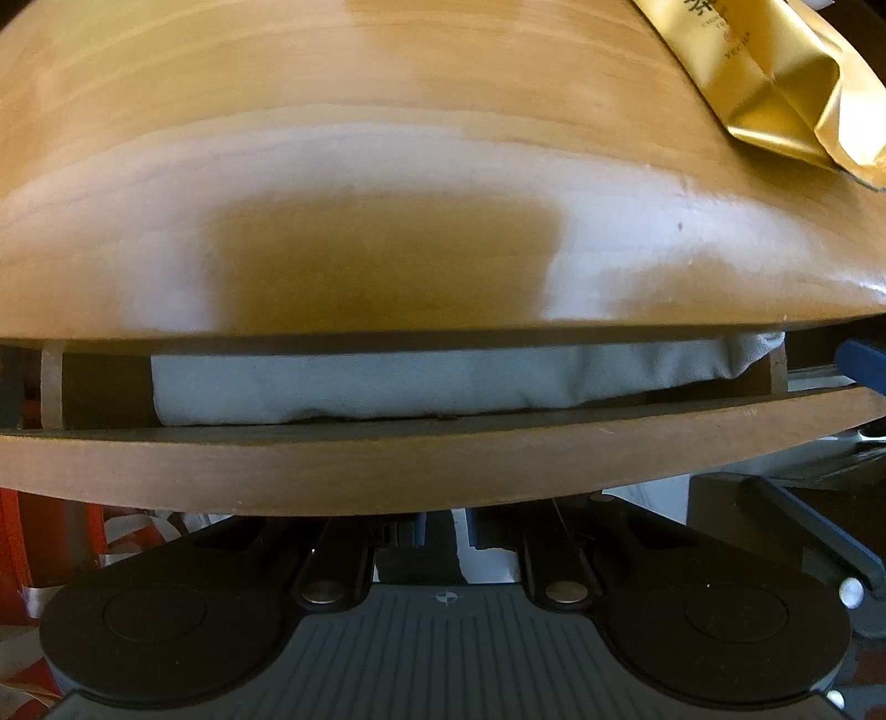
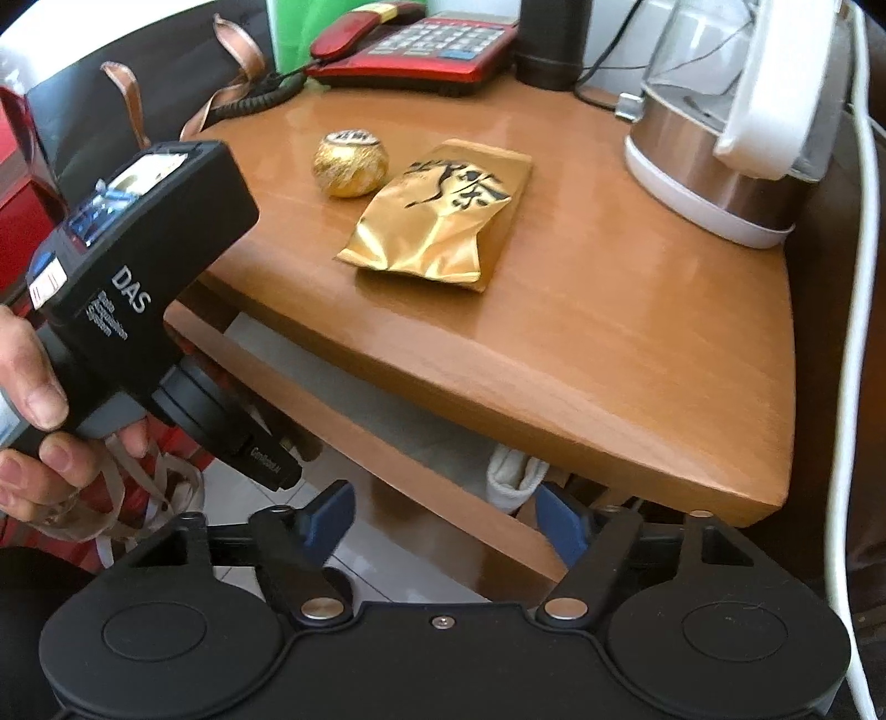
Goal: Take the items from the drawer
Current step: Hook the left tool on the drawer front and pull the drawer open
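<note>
The drawer [image 1: 387,471] under the wooden table top [image 1: 387,166] stands a little way out. A pale grey cloth [image 1: 387,387] lies in the gap, and its corner [image 2: 515,476] pokes out at the drawer's end. My left gripper [image 1: 443,534] points straight down in front of the drawer front with its fingers together; what they pinch is hidden. In the right wrist view a hand [image 2: 27,387] holds that left gripper [image 2: 277,471]. My right gripper [image 2: 446,518] is open, its blue fingertips either side of the cloth corner without pressing it. A gold pouch [image 2: 443,221] and a gold ball [image 2: 350,165] lie on the table top.
A glass kettle [image 2: 720,138] stands at the back right of the table top [image 2: 609,360], with a red telephone [image 2: 421,50] and a dark cylinder [image 2: 554,44] at the back. A white cable [image 2: 853,332] hangs down the right side. Red bags sit on the floor at left.
</note>
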### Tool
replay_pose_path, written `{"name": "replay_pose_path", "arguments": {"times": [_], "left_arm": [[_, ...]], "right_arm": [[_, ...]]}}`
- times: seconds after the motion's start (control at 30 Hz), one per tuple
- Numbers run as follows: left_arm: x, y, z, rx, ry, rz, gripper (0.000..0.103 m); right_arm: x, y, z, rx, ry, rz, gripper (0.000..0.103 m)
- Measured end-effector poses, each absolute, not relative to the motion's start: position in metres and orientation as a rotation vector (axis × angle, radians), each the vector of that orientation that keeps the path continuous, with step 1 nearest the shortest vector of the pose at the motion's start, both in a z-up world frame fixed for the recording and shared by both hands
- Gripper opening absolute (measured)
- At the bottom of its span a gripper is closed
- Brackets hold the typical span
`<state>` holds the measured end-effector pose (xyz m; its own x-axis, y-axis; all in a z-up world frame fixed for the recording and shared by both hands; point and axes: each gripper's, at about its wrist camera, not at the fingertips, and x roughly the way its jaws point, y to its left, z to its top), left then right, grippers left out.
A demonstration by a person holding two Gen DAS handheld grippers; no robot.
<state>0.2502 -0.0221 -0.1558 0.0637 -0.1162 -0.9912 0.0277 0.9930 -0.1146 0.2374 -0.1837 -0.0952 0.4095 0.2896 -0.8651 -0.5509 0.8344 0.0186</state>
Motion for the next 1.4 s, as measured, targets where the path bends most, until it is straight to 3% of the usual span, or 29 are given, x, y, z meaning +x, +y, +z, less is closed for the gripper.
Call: {"name": "replay_pose_path", "arguments": {"times": [0.1,0.37,0.6,0.8,1.1,1.4], "left_arm": [[0.246,-0.023,-0.155,-0.064,1.510,-0.111,0.013],[0.232,-0.028,-0.156,-0.049,1.514,-0.117,0.013],[0.241,-0.030,-0.145,-0.032,1.521,-0.119,0.013],[0.268,-0.039,-0.169,-0.001,1.533,-0.129,0.013],[0.291,-0.023,-0.148,0.026,1.544,-0.124,0.013],[0.272,-0.032,-0.146,0.061,1.550,-0.125,0.013]], "right_arm": [[0.238,-0.180,-0.099,-0.300,1.035,0.558,0.060],[0.231,-0.171,-0.101,-0.368,1.060,0.602,0.056],[0.221,-0.173,-0.098,-0.358,1.082,0.627,0.053],[0.204,-0.173,-0.095,-0.372,1.101,0.653,0.051],[0.178,-0.170,-0.090,-0.381,1.109,0.673,0.051],[0.175,-0.170,-0.085,-0.389,1.130,0.710,0.051]]}}
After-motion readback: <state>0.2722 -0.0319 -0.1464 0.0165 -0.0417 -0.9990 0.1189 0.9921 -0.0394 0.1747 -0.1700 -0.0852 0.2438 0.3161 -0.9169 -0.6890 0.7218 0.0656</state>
